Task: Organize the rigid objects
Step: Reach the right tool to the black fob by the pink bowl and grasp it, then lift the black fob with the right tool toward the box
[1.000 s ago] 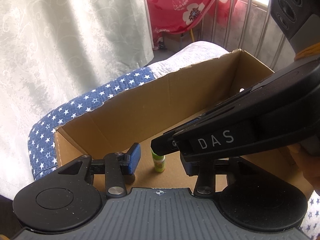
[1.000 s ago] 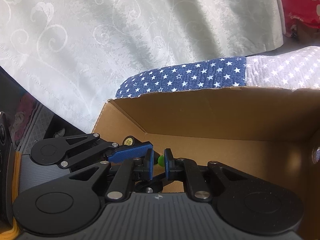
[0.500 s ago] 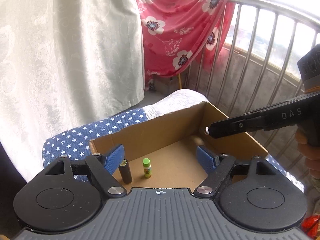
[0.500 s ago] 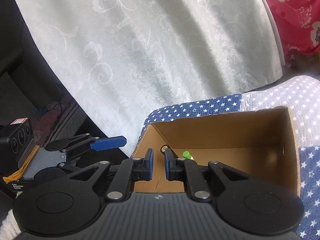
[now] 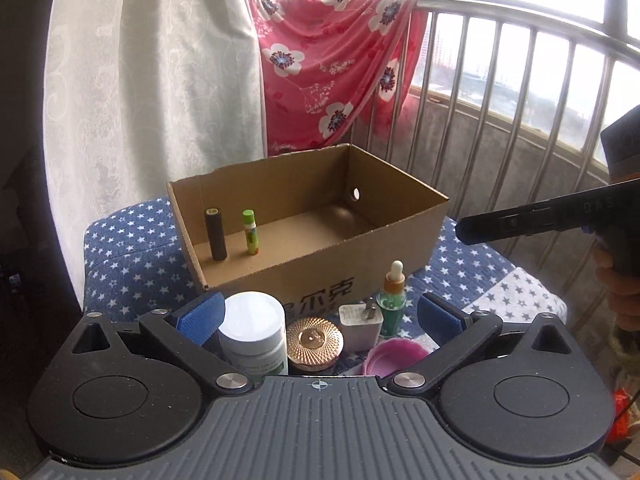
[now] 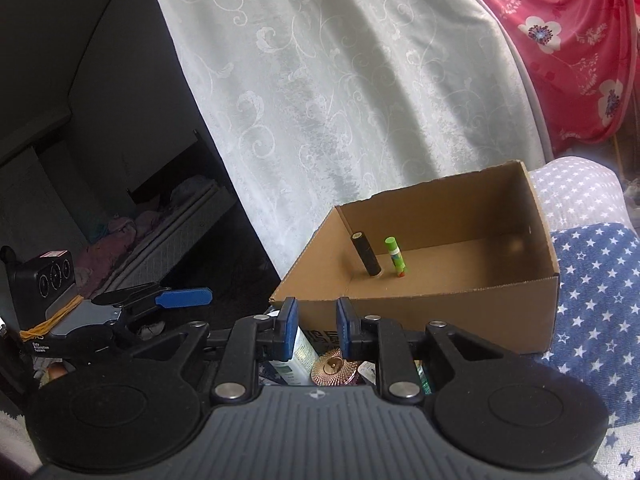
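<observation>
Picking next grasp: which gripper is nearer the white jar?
Left. The left gripper is open, its left pad beside the white jar; the right gripper sits farther right, over the gold lid.

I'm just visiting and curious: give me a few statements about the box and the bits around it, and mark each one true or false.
1. Two tubes stand upright in the box: a dark tube and a green tube. True.
2. The white jar is inside the box. False: it stands outside, in front of the box.
3. The left gripper holds nothing. True: its jaws stand wide open.
4. The dropper bottle lies on its side. False: it stands upright beside the plug.
5. The right gripper grips the green tube. False: nothing is between its jaws.
</observation>
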### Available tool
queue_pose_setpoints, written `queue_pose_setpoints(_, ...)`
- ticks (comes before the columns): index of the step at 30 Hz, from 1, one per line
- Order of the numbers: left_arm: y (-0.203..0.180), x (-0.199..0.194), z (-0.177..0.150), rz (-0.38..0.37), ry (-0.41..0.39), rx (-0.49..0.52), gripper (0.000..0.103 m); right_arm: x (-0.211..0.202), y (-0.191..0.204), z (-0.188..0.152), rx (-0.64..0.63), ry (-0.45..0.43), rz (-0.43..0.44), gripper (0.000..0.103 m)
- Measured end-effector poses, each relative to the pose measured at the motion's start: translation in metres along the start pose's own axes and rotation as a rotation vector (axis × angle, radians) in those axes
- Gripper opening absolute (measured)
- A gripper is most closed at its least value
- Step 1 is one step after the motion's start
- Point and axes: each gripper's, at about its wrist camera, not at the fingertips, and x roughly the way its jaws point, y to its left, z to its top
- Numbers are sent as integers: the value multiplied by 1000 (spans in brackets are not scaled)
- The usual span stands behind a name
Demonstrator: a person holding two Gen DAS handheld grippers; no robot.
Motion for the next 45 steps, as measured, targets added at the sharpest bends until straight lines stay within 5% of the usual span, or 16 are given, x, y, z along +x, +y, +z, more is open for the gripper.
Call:
queue_pose_setpoints(7,-30,25,-55,-54,84,57,93,60,-36,-47,237,279,22,23)
queue_pose_setpoints(14,-43,48,-67,-66,155,100,65,77,-54,-67,411,387,69,23)
queue_pose_setpoints(23,-32,58,-63,-108,201,50,41,90,-65,-69,496,417,43,36)
queue_pose_setpoints(35,-46,41,-61,-206,166,36,37,85,-73,-67,548,385,22,45)
queue_pose_setpoints(45,-52,65,-60,-201,190,50,28,83,-69,-66,544,381,-6,45)
